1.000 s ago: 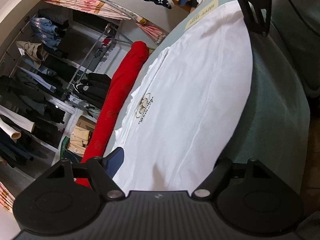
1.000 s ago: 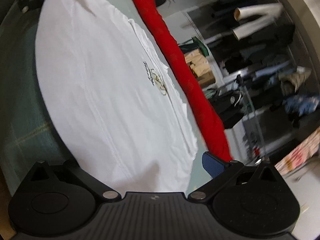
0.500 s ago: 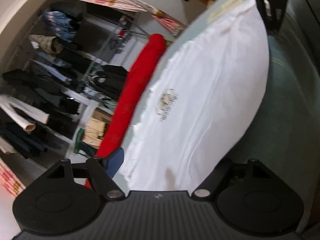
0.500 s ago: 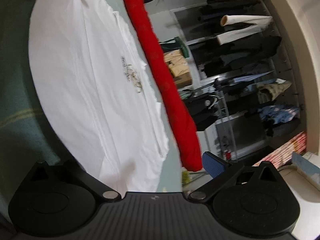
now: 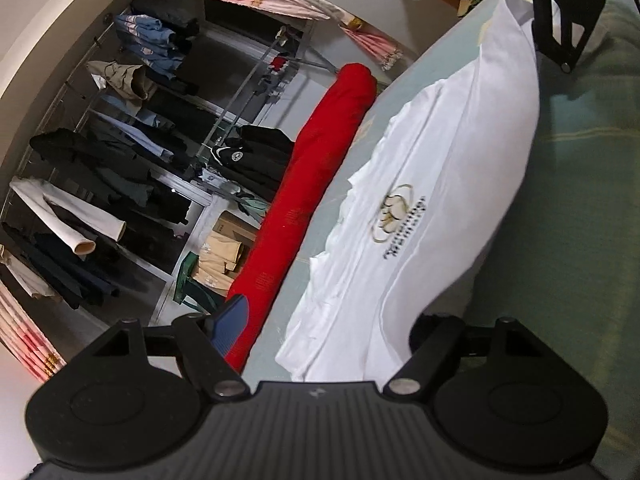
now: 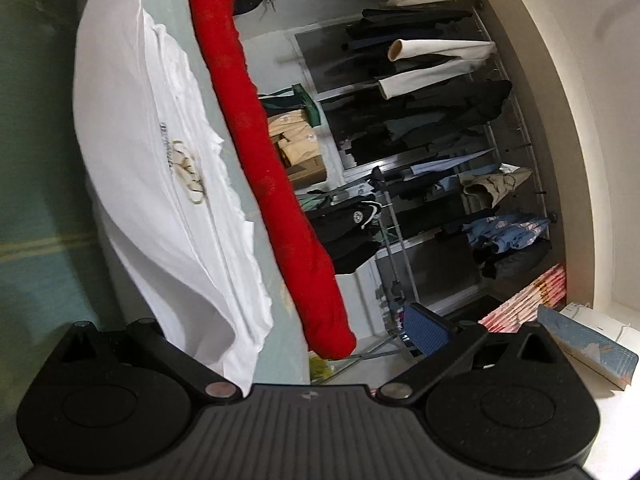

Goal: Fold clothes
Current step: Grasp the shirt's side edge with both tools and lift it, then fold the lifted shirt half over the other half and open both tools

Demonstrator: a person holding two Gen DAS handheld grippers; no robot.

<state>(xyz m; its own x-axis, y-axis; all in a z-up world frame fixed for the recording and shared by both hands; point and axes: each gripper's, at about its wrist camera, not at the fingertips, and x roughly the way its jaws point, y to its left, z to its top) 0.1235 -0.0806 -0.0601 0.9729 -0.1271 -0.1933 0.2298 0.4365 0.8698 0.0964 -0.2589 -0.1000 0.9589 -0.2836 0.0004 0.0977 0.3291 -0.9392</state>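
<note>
A white T-shirt [image 5: 448,184] with a gold and dark logo [image 5: 396,216] lay folded lengthwise on the green table cover [image 5: 580,208]. Taking the shirt as reference, in the left wrist view a clothes rack [image 5: 132,168] stood far to its left, then a long red roll [image 5: 312,192] lay just beside its left edge. The left gripper [image 5: 332,328] stood with its jaws wide apart at the shirt's near end, cloth lying between them. The right gripper [image 6: 280,328], also spread apart, straddled the shirt's opposite end; whether either tool was pinching fabric could not be determined.
</note>
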